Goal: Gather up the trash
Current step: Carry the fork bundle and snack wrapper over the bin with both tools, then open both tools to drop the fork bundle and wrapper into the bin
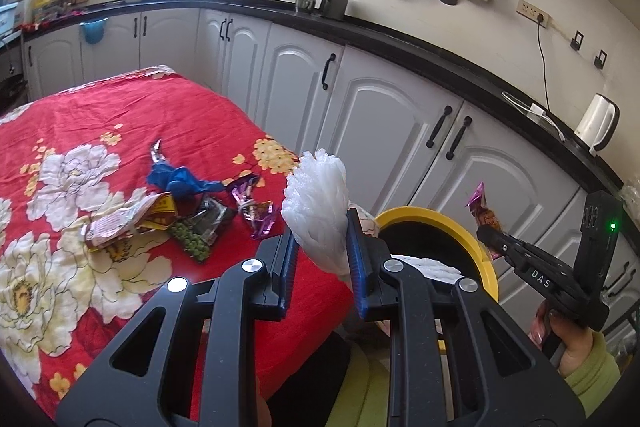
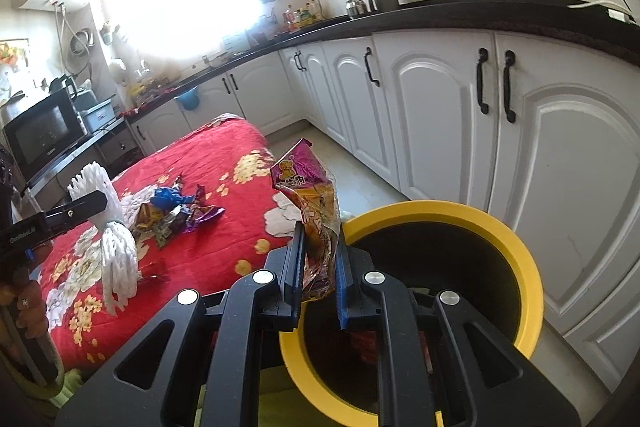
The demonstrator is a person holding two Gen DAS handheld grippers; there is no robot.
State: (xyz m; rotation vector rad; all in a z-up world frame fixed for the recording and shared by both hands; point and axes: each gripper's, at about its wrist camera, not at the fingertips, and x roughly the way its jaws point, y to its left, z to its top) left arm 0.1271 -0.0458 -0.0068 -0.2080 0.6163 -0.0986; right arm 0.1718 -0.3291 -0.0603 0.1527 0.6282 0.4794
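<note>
The right tool is gripping a purple snack wrapper at the yellow bin rim, so we are centring it before releasing, while the left tool is clamping white foam netting beside the bench.

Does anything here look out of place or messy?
Yes. Several wrappers lie scattered on the red cloth of the table, not in the yellow bin. The left gripper holds white foam netting; the right gripper holds a snack bag.
</note>
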